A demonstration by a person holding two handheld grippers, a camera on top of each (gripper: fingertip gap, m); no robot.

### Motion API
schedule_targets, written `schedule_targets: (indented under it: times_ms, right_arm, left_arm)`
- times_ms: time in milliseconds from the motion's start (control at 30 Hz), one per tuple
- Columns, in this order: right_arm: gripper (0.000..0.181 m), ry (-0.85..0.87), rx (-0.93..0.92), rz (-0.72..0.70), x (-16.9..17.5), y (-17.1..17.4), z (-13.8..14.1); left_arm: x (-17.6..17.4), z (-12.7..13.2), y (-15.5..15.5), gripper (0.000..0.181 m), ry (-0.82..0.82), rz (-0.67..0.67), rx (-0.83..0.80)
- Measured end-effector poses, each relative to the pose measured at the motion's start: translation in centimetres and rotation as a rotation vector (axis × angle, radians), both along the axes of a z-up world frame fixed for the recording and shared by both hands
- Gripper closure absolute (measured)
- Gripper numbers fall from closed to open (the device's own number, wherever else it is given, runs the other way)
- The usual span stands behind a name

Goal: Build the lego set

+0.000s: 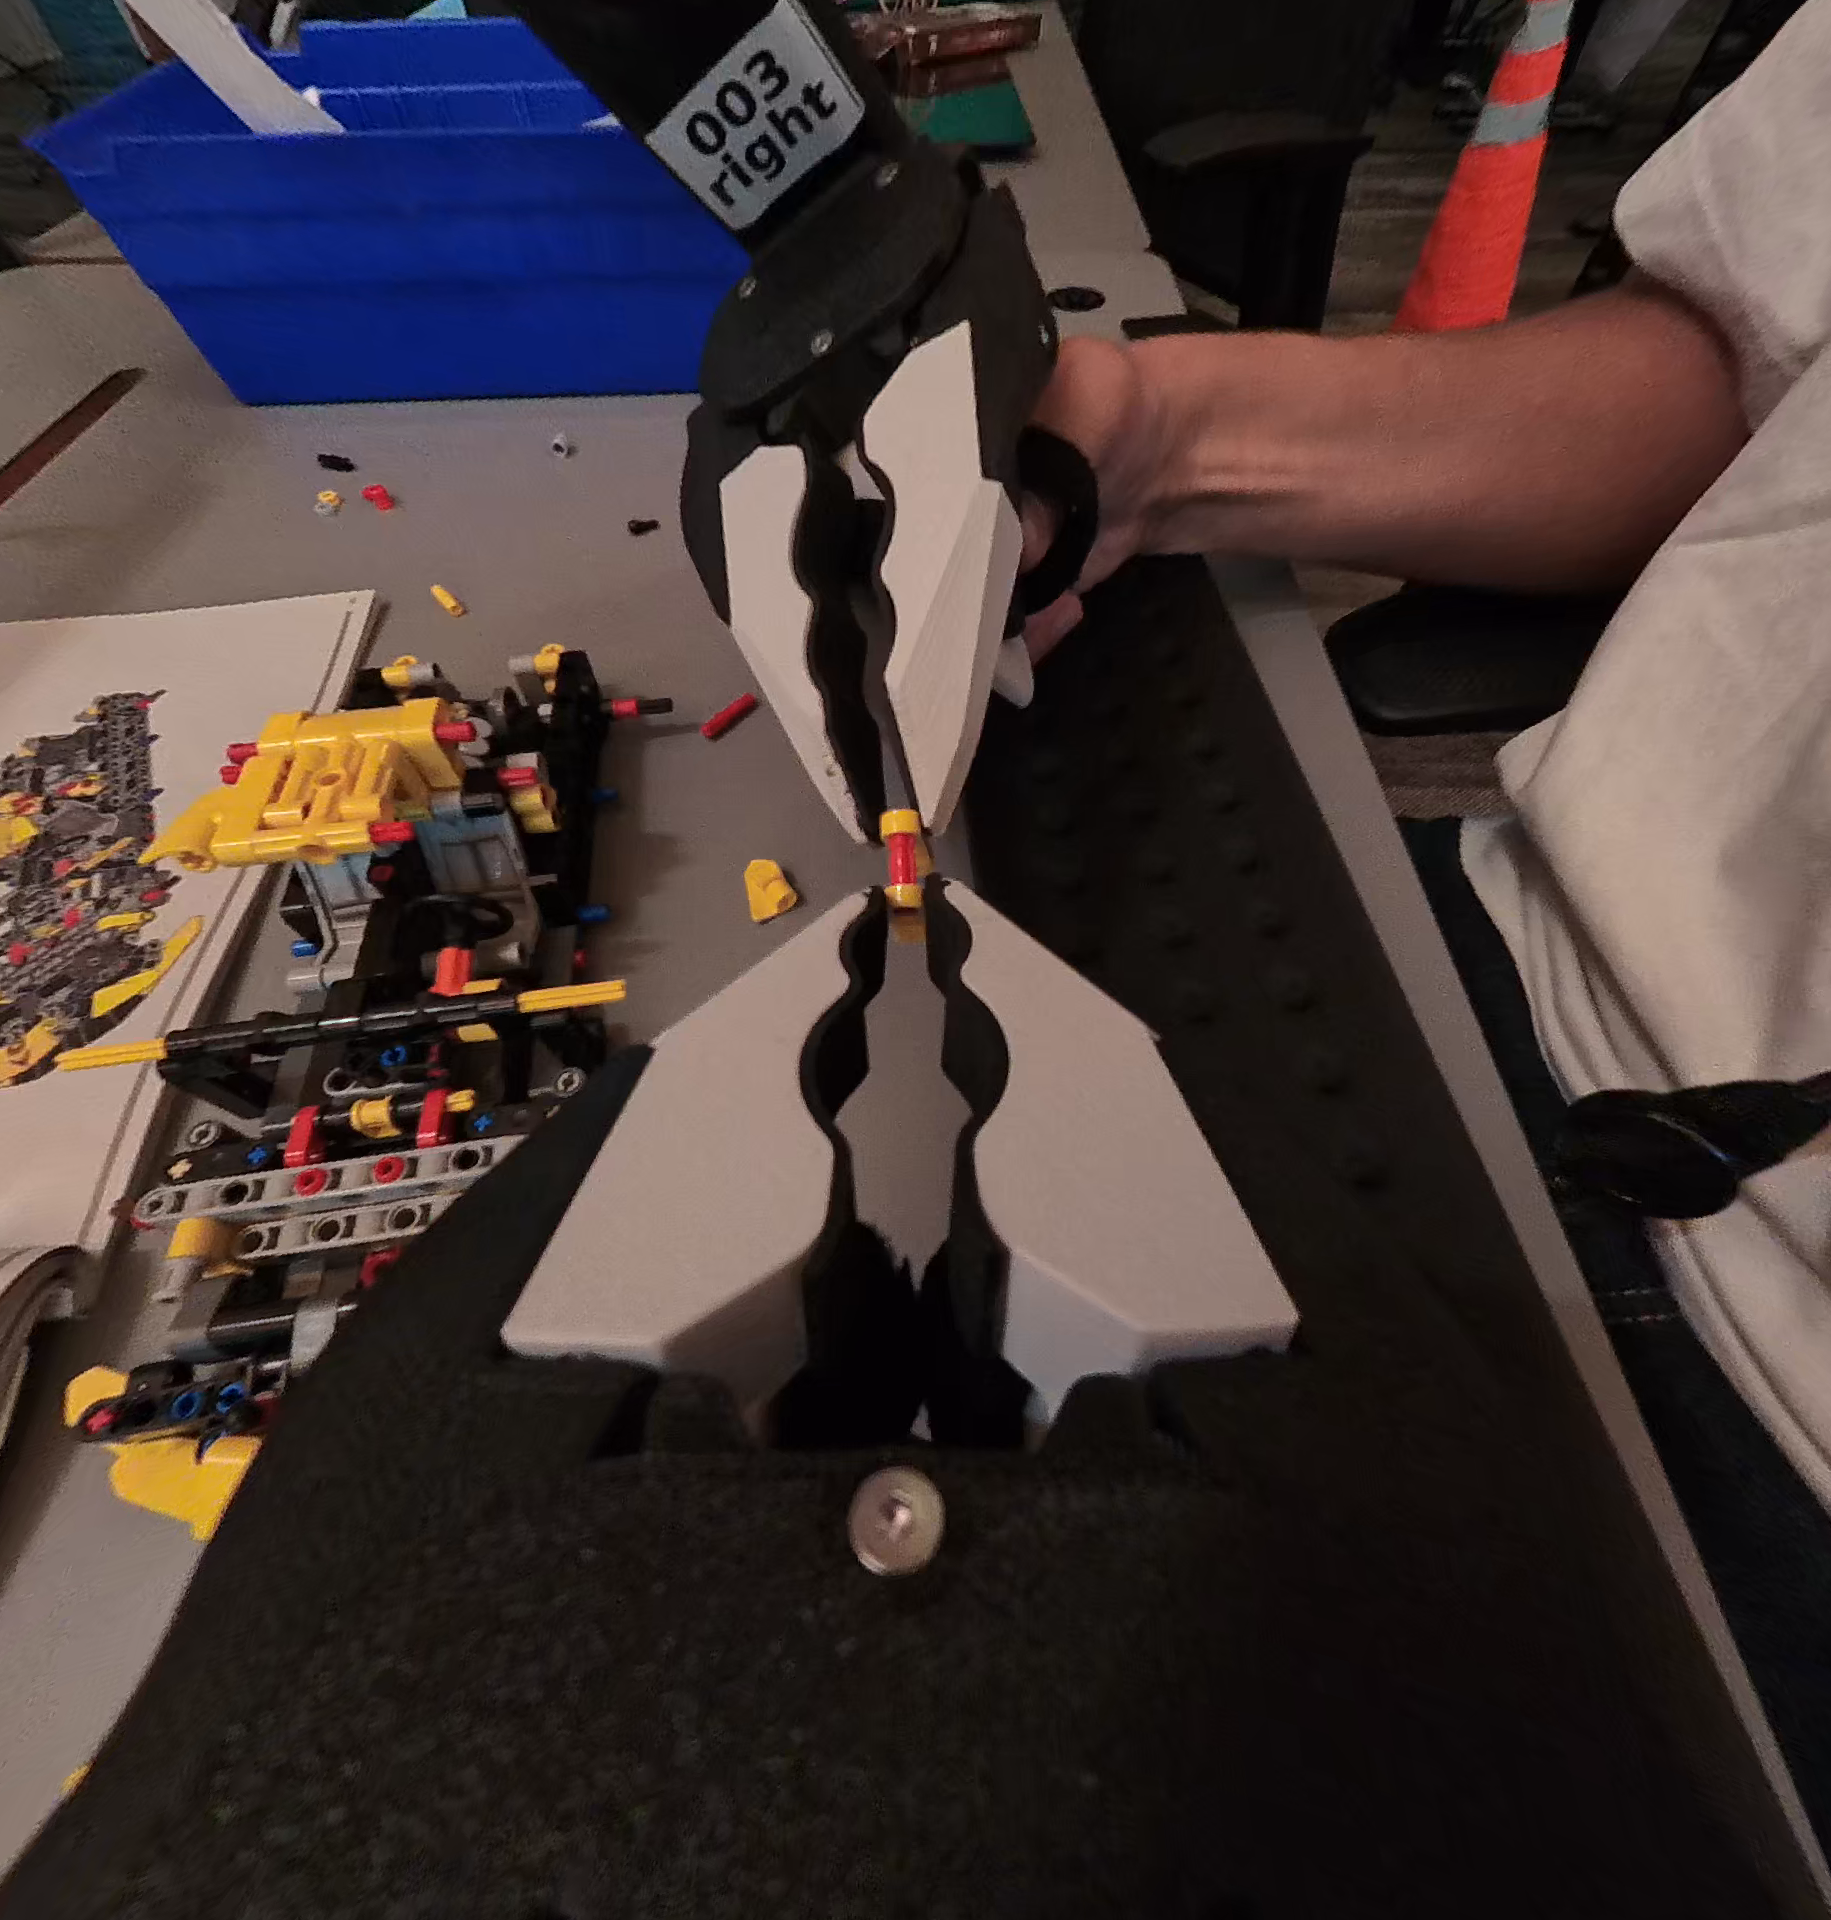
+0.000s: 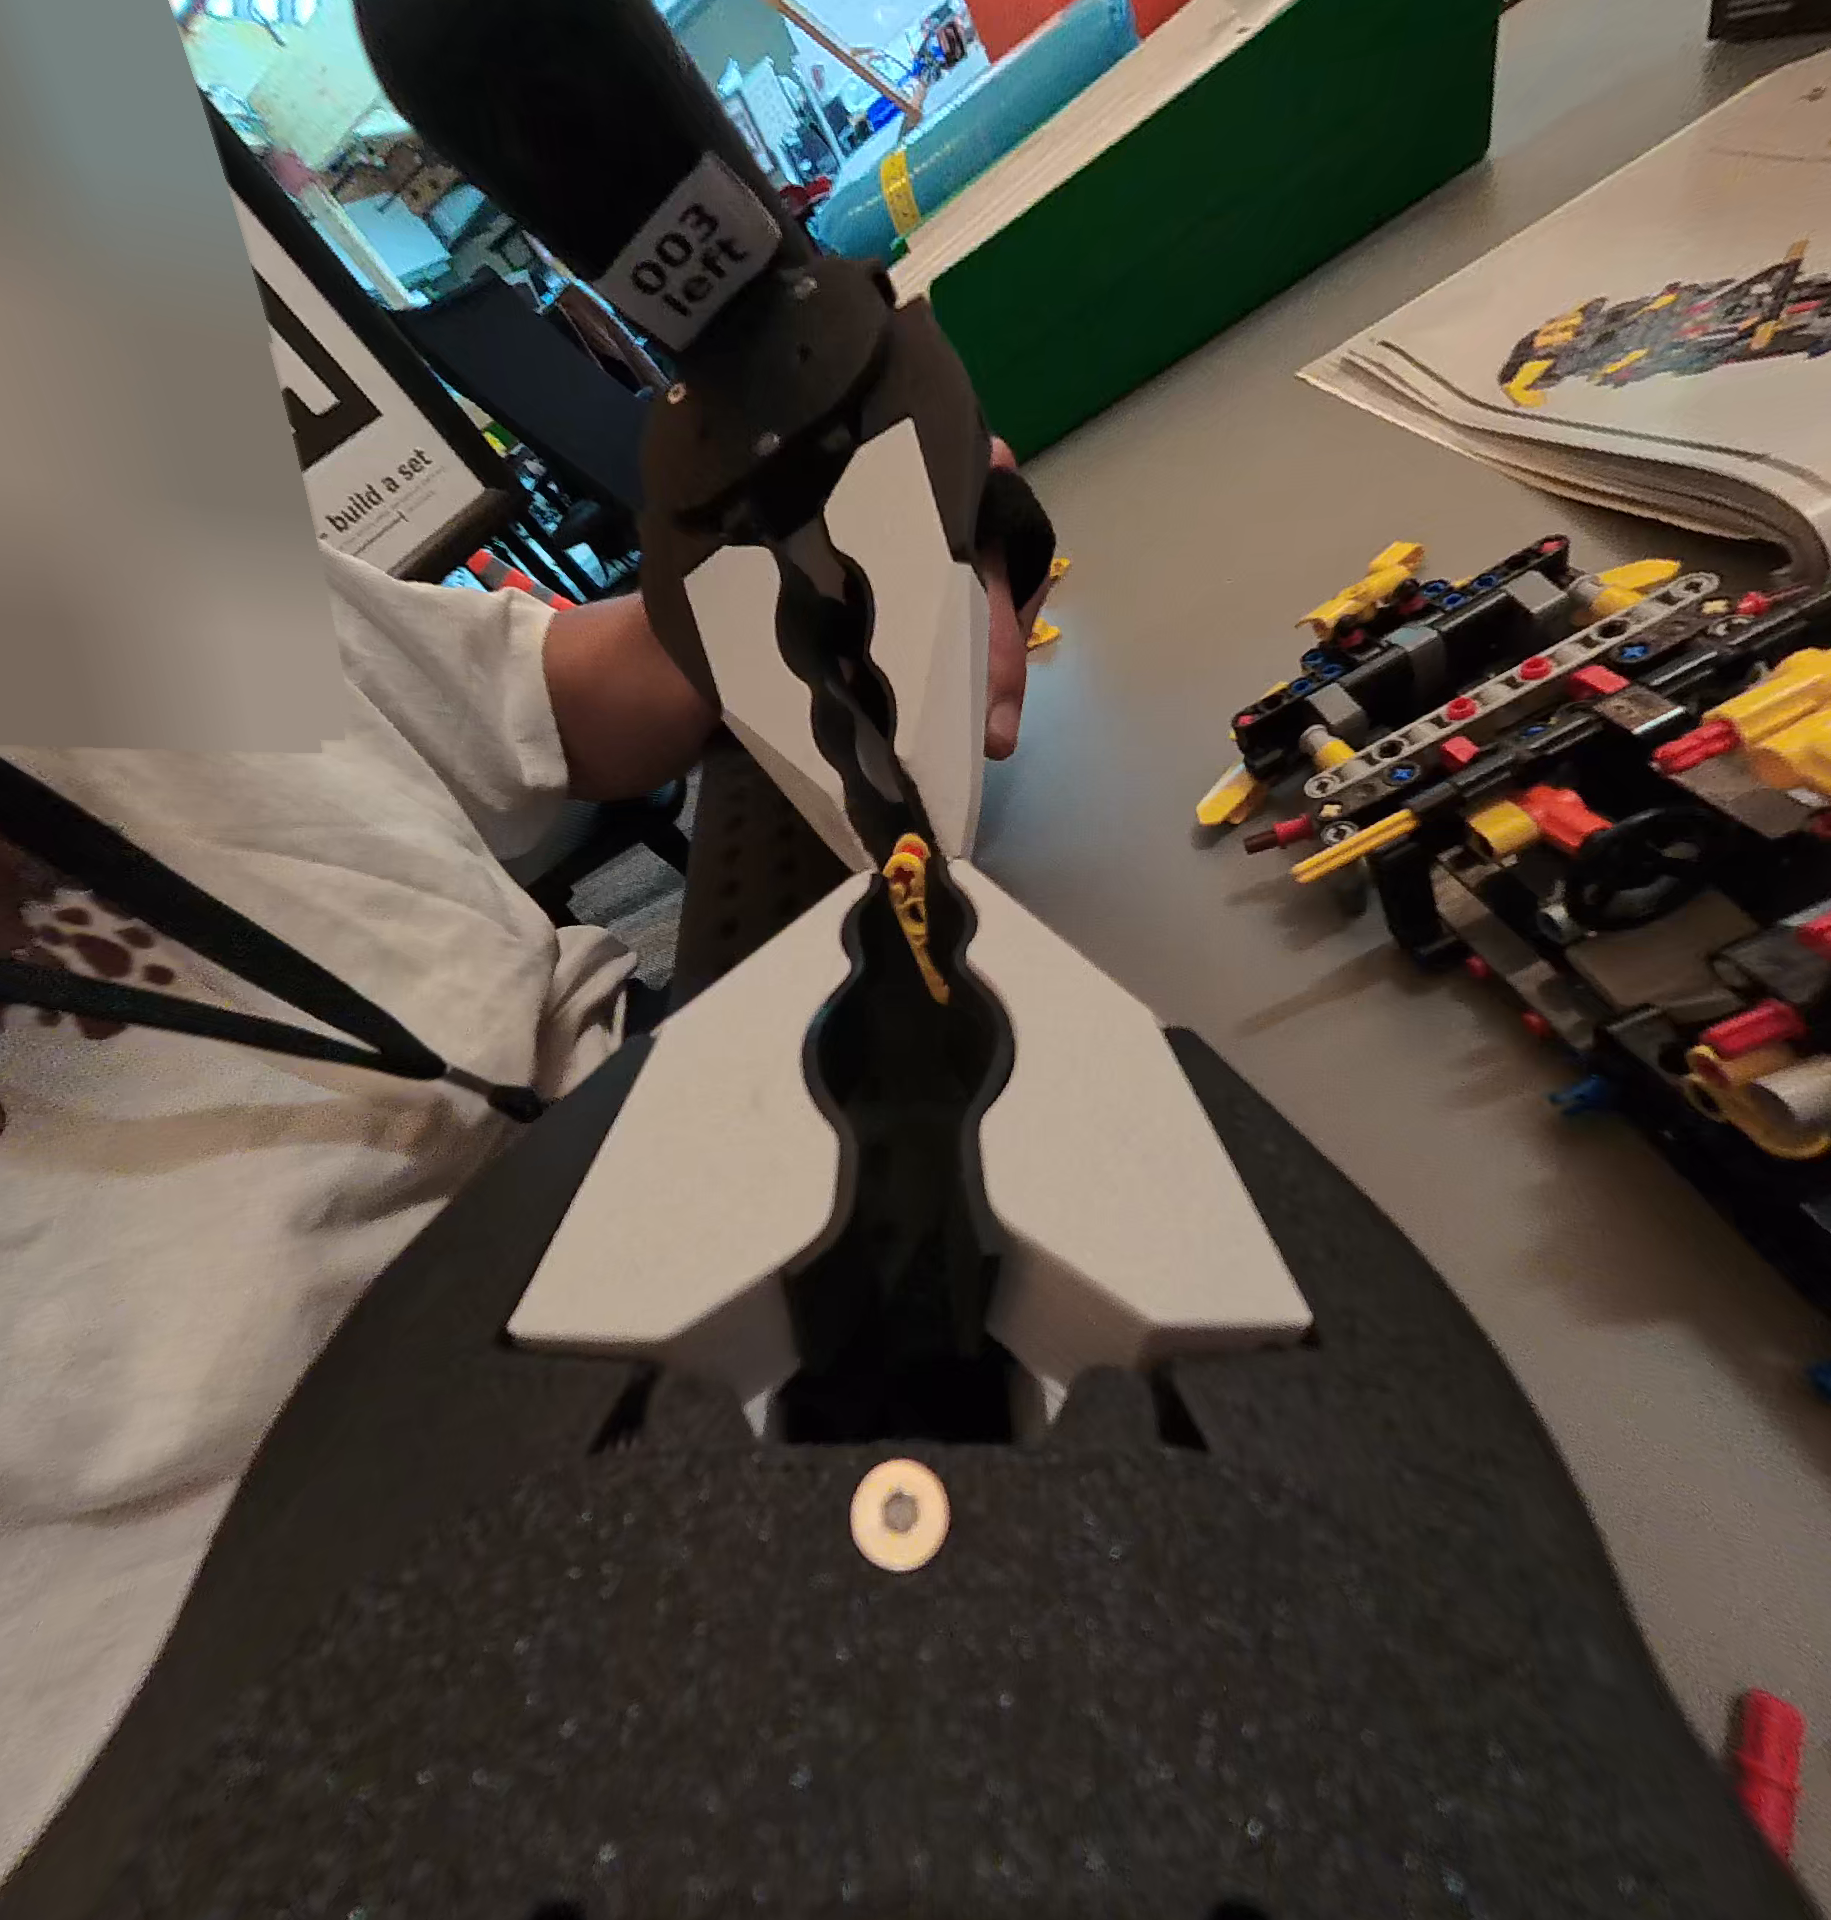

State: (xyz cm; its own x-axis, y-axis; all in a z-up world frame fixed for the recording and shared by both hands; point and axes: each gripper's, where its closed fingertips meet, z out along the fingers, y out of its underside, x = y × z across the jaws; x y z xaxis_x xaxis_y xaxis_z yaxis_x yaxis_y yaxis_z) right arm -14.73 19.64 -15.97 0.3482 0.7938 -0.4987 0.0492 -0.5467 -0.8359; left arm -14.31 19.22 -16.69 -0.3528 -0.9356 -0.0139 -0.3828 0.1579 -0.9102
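The left gripper and the right gripper meet tip to tip above the near edge of the grey table. Between them sits a small lego piece: a red pin with a yellow bush at each end. The left gripper's jaws are nearly closed on the lower yellow end. The right gripper's jaws are likewise nearly closed on the upper yellow end. In the right wrist view the same piece appears narrow and partly shadowed between the pads, so its exact seating probably cannot be confirmed from that side.

The partly built lego model, in black, grey, yellow and red, lies on the table to the left of the grippers, just beside the open instruction booklet. Loose parts lie near it: a yellow connector and a red pin. A blue bin stands at the far side of the table. A black perforated mat runs along the table's near edge beneath the grippers.
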Motion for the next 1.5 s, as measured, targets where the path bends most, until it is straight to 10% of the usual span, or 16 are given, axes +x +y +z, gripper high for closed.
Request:
schedule_targets:
  times_ms: [433,1000,1200,1500]
  right_arm:
    - [0.175,-0.122,0.043,-0.022,0.1,0.1,-1.3]
    - [0.162,-0.477,0.505,-0.370,3.4,3.2,0.9]
    - [0.157,-0.690,0.232,-0.370,8.0,2.4,-3.6]
    - [0.152,-0.702,-0.131,-0.380,5.9,2.9,-8.0]
  left_arm:
    - [0.3,-1.5,0.0,0.175,0.049,0.009,-0.003]
    - [1.2,0.6,3.7,0.174,-0.012,0.202,-0.461]
    - [1.1,-0.9,4.5,0.174,0.055,0.269,-0.347]
    - [1.3,-1.7,3.8,0.174,0.091,0.273,-0.289]
